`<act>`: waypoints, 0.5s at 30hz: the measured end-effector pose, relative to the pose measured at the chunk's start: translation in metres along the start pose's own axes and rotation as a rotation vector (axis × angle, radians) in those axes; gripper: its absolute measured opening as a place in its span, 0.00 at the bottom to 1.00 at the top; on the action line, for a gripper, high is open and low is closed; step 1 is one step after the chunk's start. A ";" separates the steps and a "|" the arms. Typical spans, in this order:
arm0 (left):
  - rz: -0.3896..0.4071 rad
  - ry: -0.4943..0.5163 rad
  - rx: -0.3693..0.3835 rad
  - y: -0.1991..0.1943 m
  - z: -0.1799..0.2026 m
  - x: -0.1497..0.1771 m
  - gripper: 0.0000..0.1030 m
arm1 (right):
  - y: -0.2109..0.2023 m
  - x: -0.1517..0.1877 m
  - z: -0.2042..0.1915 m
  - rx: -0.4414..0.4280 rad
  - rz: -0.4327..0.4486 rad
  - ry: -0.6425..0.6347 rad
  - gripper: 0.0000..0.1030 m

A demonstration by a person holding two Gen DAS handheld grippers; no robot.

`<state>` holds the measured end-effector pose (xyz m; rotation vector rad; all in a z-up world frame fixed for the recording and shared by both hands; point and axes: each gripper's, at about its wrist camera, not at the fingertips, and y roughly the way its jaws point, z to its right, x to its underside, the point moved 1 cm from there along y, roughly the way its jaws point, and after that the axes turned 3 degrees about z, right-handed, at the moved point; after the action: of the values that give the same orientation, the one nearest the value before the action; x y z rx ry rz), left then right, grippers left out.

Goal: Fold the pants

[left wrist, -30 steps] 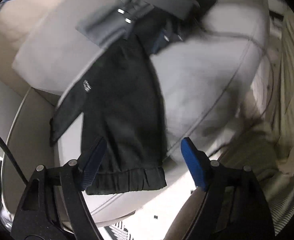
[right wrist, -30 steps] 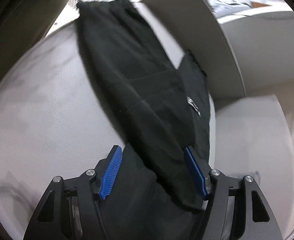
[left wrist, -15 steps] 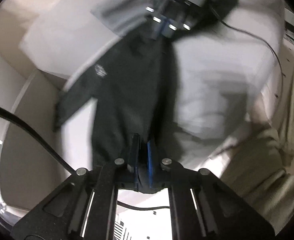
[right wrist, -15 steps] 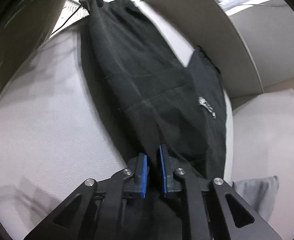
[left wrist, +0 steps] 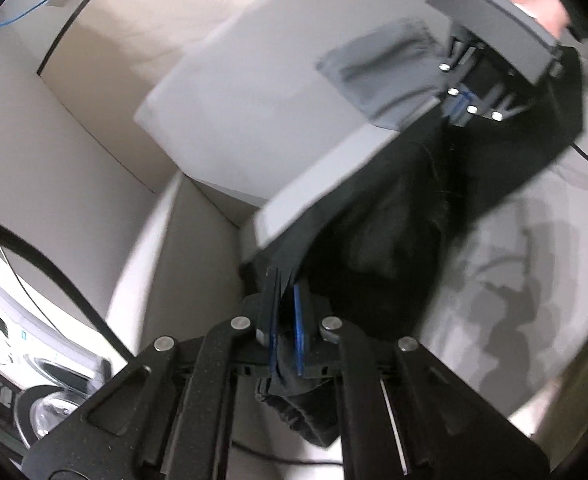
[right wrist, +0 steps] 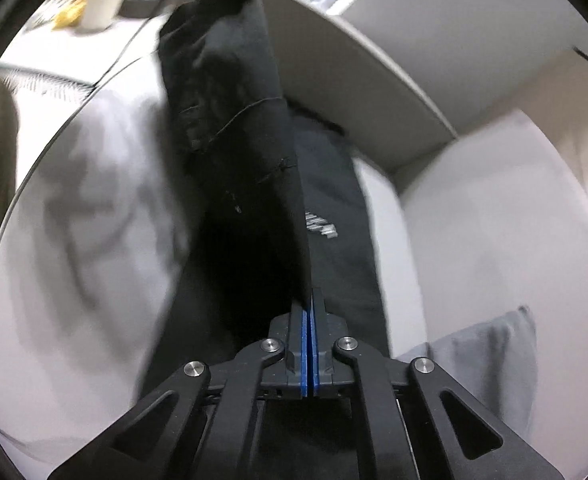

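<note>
Gripping one black pants (left wrist: 394, 240): two grippers, left gripper (left wrist: 285, 320), right gripper (right wrist: 308, 344).

A pale grey cushioned surface (right wrist: 94, 208), perhaps a sofa seat, fills the view. A grey cloth (right wrist: 490, 364) lies near its edge. Beige walls (left wrist: 74, 152) meet at a corner. A white appliance with a round door (left wrist: 42, 384) stands low down, crossed by a black cable (left wrist: 50, 268).
</note>
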<state>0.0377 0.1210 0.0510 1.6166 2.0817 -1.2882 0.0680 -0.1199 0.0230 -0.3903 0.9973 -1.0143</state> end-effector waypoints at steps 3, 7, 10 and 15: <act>-0.019 0.011 -0.029 0.027 -0.021 -0.015 0.03 | 0.013 -0.010 0.020 0.020 -0.010 0.030 0.01; -0.074 0.024 -0.035 0.076 -0.047 -0.031 0.03 | 0.039 -0.020 0.039 0.039 -0.057 0.040 0.01; -0.119 0.056 -0.035 0.119 -0.055 -0.039 0.03 | 0.059 -0.021 0.051 0.048 -0.094 0.053 0.01; -0.209 0.095 -0.032 0.189 -0.058 -0.037 0.03 | 0.089 -0.016 0.063 0.048 -0.150 0.063 0.01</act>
<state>0.2342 0.1417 0.0138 1.5079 2.3696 -1.2533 0.1643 -0.0709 0.0032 -0.4005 1.0094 -1.1896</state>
